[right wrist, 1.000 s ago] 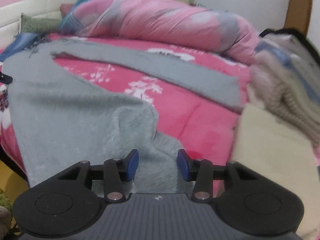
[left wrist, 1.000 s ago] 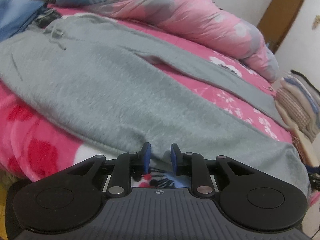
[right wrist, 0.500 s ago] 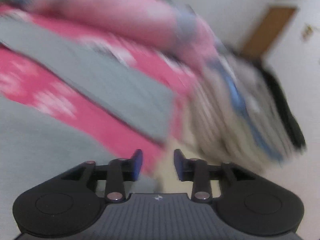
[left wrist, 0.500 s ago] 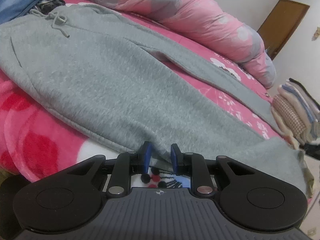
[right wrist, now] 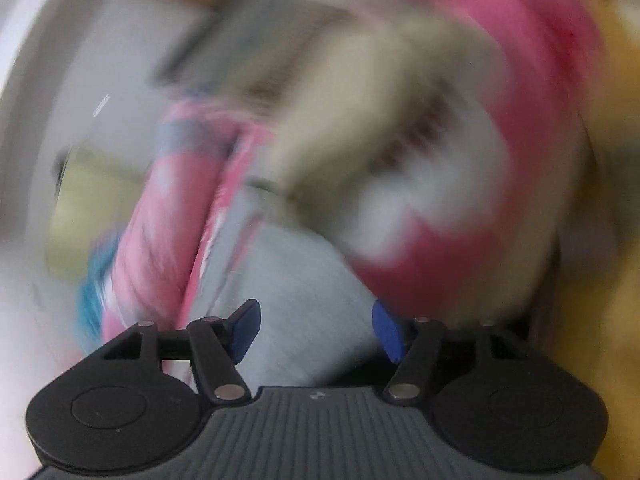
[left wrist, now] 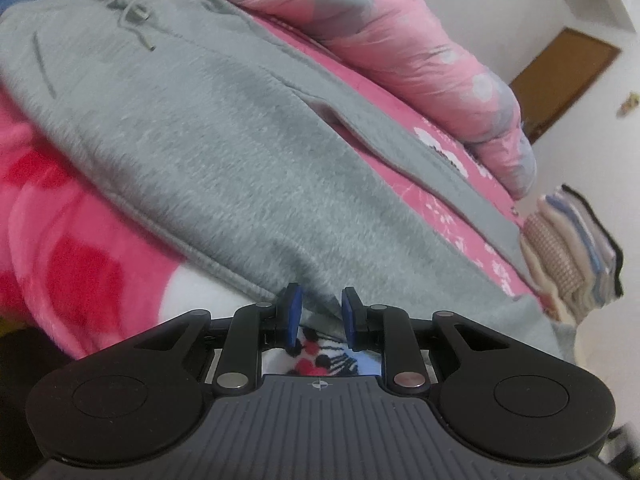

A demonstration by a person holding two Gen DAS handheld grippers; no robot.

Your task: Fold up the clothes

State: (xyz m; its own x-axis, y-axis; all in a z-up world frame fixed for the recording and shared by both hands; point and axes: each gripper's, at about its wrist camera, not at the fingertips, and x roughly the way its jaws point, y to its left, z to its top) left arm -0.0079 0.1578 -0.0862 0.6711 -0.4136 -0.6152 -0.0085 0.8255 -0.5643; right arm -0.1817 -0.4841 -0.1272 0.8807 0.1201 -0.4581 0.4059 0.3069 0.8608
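Note:
Grey sweatpants (left wrist: pixel 224 152) lie spread on the pink bed, waistband with drawstring at the far left, legs running right. My left gripper (left wrist: pixel 319 312) sits at the near hem of the closer leg, its blue fingers narrowly apart with the grey edge between them; whether they pinch it is unclear. The right wrist view is heavily blurred. My right gripper (right wrist: pixel 316 328) is open wide, with pale grey fabric (right wrist: pixel 296 300) lying in front of and between its fingers, not clamped.
A rolled pink quilt (left wrist: pixel 400 48) lies along the far side of the bed. A stack of folded clothes (left wrist: pixel 568 248) sits at the right end. A brown door (left wrist: pixel 560 80) stands beyond. The pink blanket (left wrist: pixel 80 240) drapes over the near edge.
The right gripper has swung and rolled fast and its fingers have opened wider. The left gripper has shifted slightly, staying at the leg's hem with the same narrow gap.

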